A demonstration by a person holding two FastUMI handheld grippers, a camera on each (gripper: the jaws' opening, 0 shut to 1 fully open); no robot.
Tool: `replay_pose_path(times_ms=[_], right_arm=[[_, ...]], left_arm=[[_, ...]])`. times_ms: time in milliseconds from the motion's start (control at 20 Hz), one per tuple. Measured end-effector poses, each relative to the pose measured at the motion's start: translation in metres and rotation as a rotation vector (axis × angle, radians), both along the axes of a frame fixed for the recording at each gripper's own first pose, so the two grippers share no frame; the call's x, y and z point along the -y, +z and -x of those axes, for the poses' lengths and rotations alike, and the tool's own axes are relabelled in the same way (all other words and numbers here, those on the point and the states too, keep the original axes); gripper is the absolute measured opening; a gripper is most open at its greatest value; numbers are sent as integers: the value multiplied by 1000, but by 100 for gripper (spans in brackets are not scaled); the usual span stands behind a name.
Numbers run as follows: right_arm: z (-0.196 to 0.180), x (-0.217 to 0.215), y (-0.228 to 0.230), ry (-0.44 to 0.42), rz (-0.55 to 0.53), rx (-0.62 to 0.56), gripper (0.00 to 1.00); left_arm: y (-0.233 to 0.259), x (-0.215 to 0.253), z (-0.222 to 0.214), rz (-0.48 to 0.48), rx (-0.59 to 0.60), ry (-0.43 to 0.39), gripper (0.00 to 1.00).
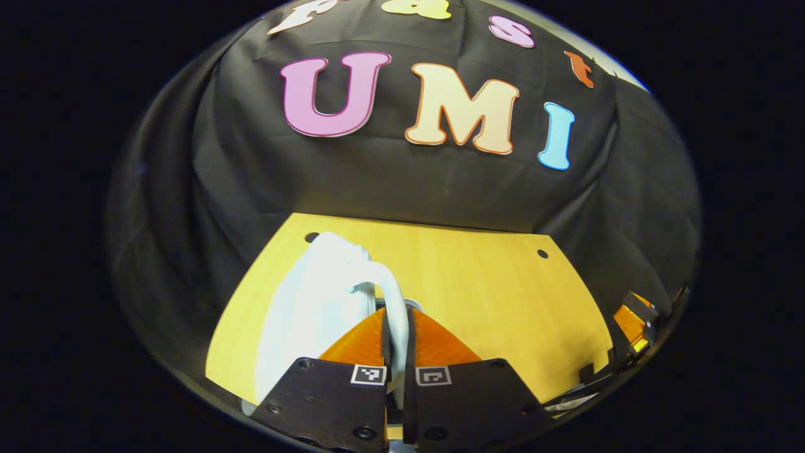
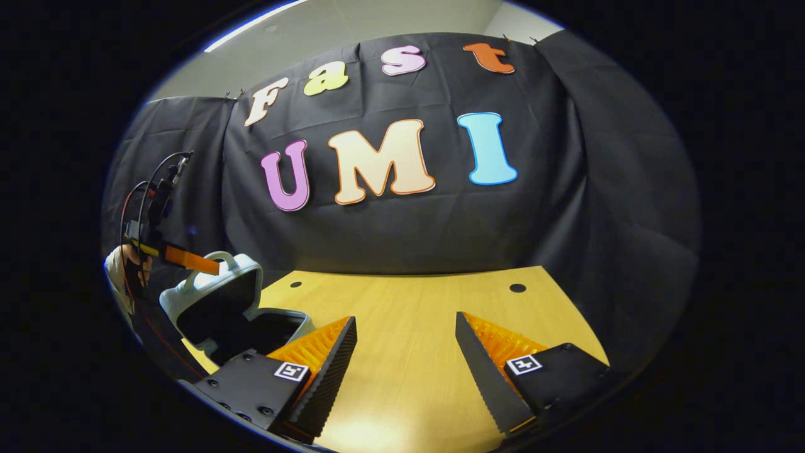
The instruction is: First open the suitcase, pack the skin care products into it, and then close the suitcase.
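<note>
My left tongs (image 1: 396,352) pinch the curved handle (image 1: 395,302) of the small white hard-shell suitcase (image 2: 217,302), lid raised, at the wooden tabletop's (image 2: 409,327) left end. Beside the suitcase my right tongs (image 2: 405,358) gape empty. I'd swing the lid steadily.

A desk (image 2: 415,352) of light yellowish wood grain is seen in both views, its top smooth and slightly glossy, with a soft patch of reflected light near its front edge in the right gripper view. Two small round dark holes (image 2: 517,287) are set near the desk's far edge, one toward each far corner. Directly behind the desk a black cloth wall (image 2: 566,189) is hung, creased in long folds and draped around both sides. Above the cloth, in the right gripper view, a pale plain ceiling (image 2: 390,22) is visible, edged by a bright strip of light (image 2: 251,25).
</note>
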State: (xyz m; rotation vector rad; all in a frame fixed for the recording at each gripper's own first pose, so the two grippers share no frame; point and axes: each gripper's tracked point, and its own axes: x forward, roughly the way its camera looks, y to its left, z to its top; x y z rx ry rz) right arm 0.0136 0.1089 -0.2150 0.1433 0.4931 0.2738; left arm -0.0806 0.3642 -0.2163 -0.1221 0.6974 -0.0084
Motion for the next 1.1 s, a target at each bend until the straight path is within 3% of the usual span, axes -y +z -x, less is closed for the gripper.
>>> replay_pose_path(times_ms=[450,650,750,850,950,1000,1100], right_arm=[[-9,18,8,-58,-1,8,98],[-16,14,20,-81,1,38,98],[-20,10,30,-77,4,63,98],[-24,6,43,-62,-4,98,98],[-31,6,65,-42,-14,161,98],[-36,7,77,-34,-14,204,98],[-45,12,105,-22,-15,297,98]], left_arm=[[-66,70,0,30,-29,-135,3],[-72,85,1,-8,18,-174,13],[-49,104,-6,12,111,-187,17],[-22,129,-15,42,206,-207,40],[11,145,-20,12,302,-193,59],[31,150,-24,-13,356,-180,80],[73,157,-31,-59,482,-124,83]])
